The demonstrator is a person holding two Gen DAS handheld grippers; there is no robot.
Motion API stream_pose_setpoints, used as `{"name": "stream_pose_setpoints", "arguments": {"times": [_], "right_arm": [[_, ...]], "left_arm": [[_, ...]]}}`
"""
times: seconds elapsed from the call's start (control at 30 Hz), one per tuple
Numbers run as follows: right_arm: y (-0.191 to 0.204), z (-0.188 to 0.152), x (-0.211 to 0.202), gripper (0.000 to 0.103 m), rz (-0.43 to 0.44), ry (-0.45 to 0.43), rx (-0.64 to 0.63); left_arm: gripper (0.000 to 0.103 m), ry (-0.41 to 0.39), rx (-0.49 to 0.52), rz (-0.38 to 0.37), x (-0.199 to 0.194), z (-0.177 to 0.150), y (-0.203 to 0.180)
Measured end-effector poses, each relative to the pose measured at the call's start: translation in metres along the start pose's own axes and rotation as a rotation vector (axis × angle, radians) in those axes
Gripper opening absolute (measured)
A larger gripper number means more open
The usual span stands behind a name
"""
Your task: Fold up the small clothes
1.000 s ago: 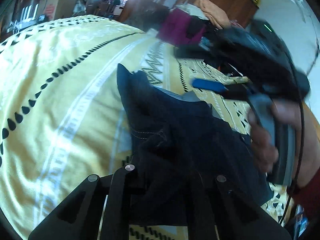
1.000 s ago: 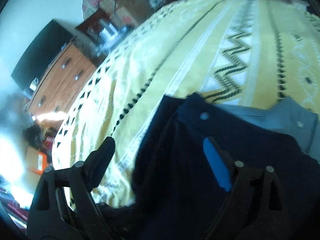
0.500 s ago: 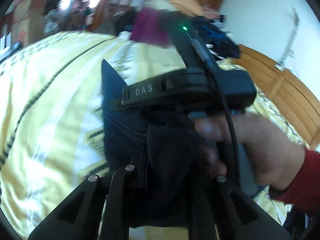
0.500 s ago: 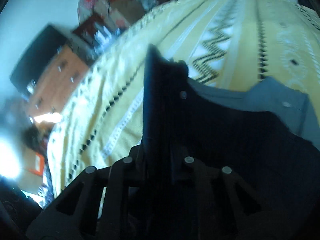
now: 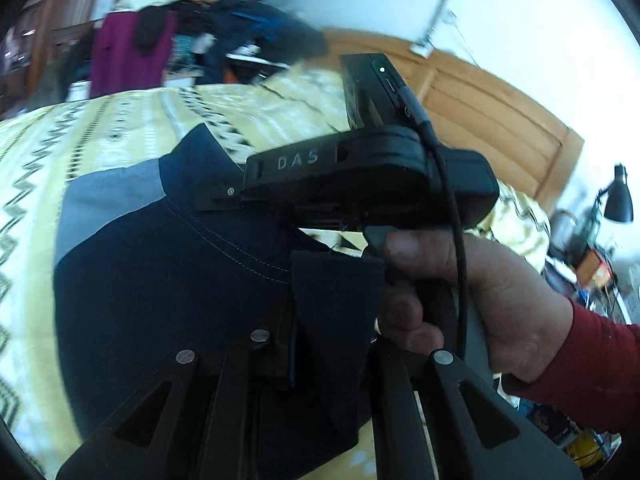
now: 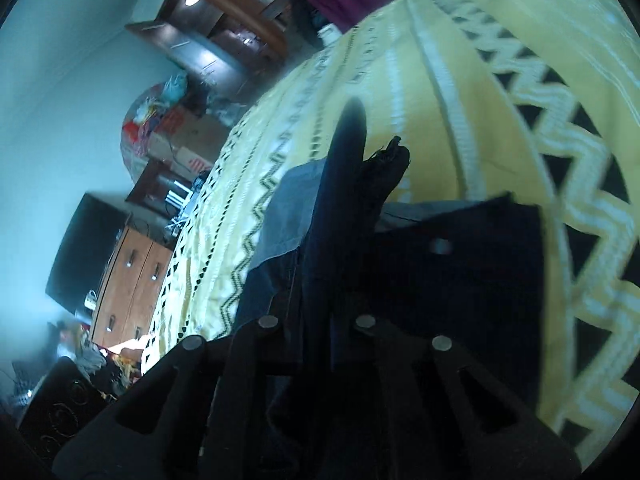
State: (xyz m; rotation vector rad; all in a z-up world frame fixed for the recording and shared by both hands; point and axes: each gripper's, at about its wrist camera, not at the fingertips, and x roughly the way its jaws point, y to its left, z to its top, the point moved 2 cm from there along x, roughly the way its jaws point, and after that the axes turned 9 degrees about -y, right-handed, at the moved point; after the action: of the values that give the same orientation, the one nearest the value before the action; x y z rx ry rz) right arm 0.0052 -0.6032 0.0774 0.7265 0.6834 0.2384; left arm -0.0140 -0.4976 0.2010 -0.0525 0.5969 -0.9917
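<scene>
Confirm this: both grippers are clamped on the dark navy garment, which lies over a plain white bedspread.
Not quite. The bedspread is yellow with white and black zigzag bands, not plain white; the right wrist view shows it best. The rest holds: the left gripper and the right gripper are both shut on the dark navy garment.

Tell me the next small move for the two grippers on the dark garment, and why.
Probably carry both pinched edges forward together and lay them down flat. Both the left gripper and the right gripper are shut on the dark navy garment, whose held edge stands raised above the yellow patterned bedspread while the rest lies on it, so the fold looks half made.
</scene>
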Motion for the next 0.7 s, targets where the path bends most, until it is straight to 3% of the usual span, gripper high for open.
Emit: {"name": "stream_pose_setpoints", "arguments": {"times": [0.17,0.3,0.37,0.47,0.57,0.6,0.67,0.7], "right_arm": [[-0.085,-0.014,0.000,0.007,-0.056,0.046,0.136],[-0.116,-0.031,0.003,0.007,-0.032,0.053,0.194],[-0.126,-0.034,0.006,0.006,-0.006,0.048,0.219],[-0.130,-0.034,0.010,0.008,0.022,0.046,0.238],[-0.131,-0.040,0.005,0.017,0.073,0.079,0.331],[-0.127,-0.043,-0.001,0.020,0.067,0.093,0.326],[-0.113,-0.052,-0.013,0.036,0.056,0.127,0.286],[-0.104,-0.061,-0.021,0.038,0.048,0.146,0.260]], "left_arm": [[0.011,0.147,-0.020,-0.045,0.074,-0.028,-0.029],[0.013,0.259,0.027,-0.010,0.123,-0.058,-0.039],[0.013,0.266,0.029,-0.009,0.132,-0.063,-0.038],[0.015,0.279,0.033,-0.016,0.137,-0.058,-0.036],[0.015,0.296,0.057,-0.021,0.132,-0.054,-0.047],[0.015,0.296,0.068,-0.028,0.121,-0.054,-0.052],[0.016,0.264,0.081,-0.046,0.086,-0.054,-0.053],[0.016,0.232,0.091,-0.050,0.062,-0.053,-0.056]]}}
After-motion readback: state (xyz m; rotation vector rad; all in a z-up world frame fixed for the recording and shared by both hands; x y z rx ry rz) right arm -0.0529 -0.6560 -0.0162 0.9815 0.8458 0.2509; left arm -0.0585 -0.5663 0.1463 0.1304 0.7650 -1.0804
